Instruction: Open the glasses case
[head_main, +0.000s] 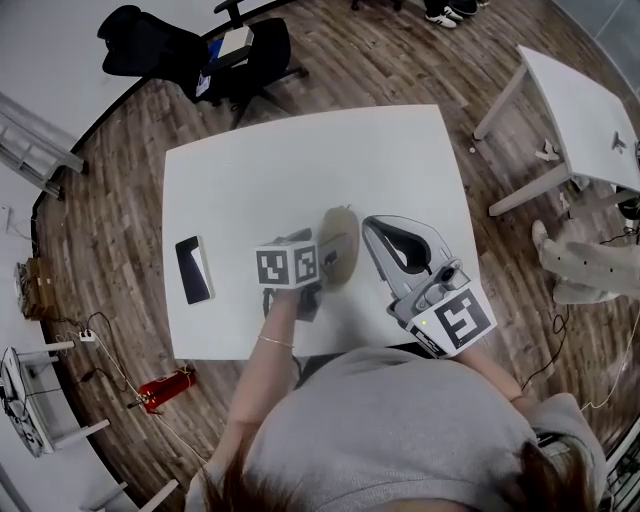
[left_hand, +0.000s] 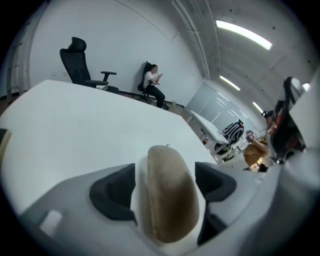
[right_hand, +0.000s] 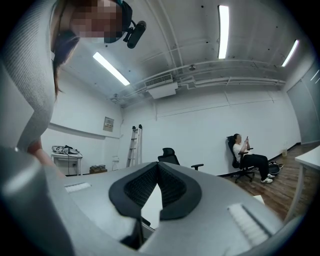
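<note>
A tan, oval glasses case (head_main: 338, 245) lies shut on the white table (head_main: 250, 170), near its front edge. My left gripper (head_main: 322, 264) reaches down over the case's near end. In the left gripper view the case (left_hand: 167, 197) sits between the two dark pads (left_hand: 111, 192), the jaws stand open around it, and a strip of white table shows on its left side. My right gripper (head_main: 385, 226) hovers just right of the case, pointing level. In the right gripper view its pads (right_hand: 172, 187) meet at the tips with nothing between them.
A black phone-like slab (head_main: 193, 270) lies near the table's left edge. Beyond the table stand black office chairs (head_main: 245, 55), with a second white table (head_main: 580, 110) to the right. A red extinguisher (head_main: 160, 388) lies on the floor. A seated person (left_hand: 152, 82) is far off.
</note>
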